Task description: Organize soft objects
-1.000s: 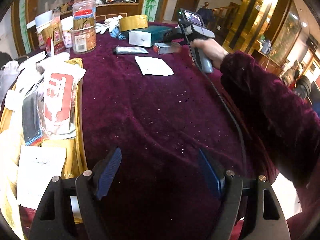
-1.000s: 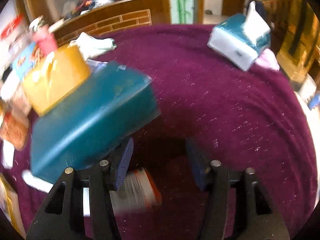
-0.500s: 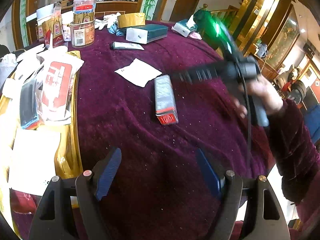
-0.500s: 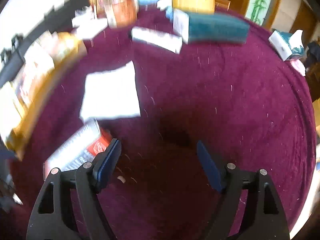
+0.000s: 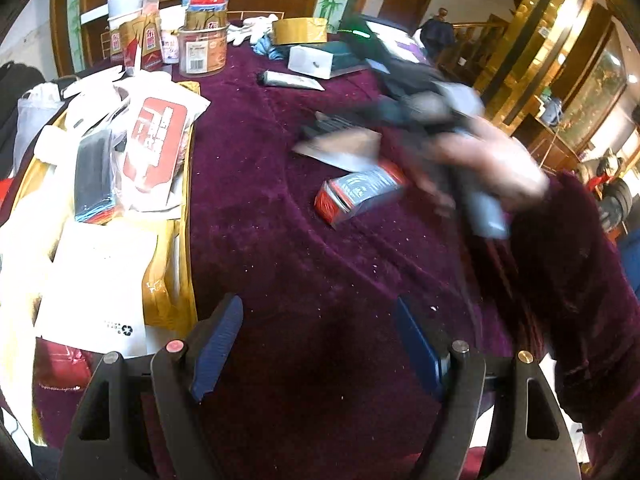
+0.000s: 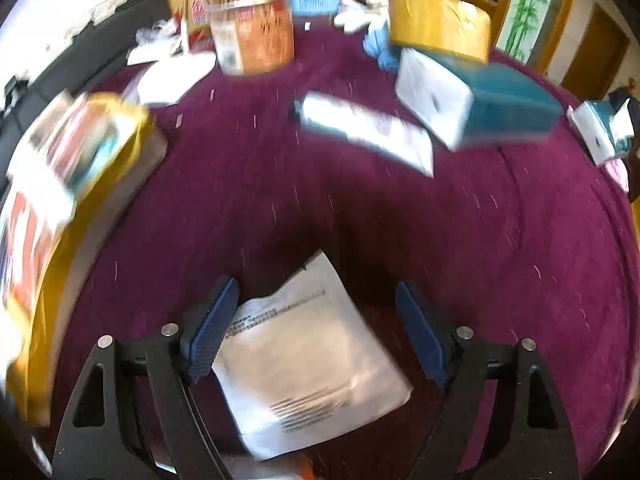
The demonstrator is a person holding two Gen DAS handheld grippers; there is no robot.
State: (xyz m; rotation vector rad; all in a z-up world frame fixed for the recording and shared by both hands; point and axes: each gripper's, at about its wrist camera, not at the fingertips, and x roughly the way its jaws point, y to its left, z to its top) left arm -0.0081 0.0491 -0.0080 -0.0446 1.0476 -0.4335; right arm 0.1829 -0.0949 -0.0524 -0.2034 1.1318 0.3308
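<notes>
My left gripper (image 5: 320, 348) hangs open over bare purple cloth near the table's front, with nothing between its fingers. A white flat pouch (image 6: 308, 352) lies on the cloth in the right wrist view. My right gripper (image 6: 316, 336) stands open above it, the pouch showing between the blue pads, and the left pad (image 6: 210, 336) overlaps its edge. In the left wrist view the right gripper (image 5: 400, 112) is a blur in a person's hand (image 5: 492, 168) over that pouch (image 5: 340, 148). Just in front of it lies a red-and-grey box (image 5: 356, 196).
A gold tray (image 5: 184, 208) piled with packets runs along the left. Farther back lie a white tube (image 6: 360, 128), a teal tissue box (image 6: 480, 108), a jar (image 6: 252, 36) and a gold roll (image 6: 440, 28). A tissue pack (image 6: 600, 132) sits far right.
The right gripper swept from the teal box at the back to the middle of the table, opened wider and left the red-and-grey box there. It now hangs over the white pouch. The left gripper stayed put.
</notes>
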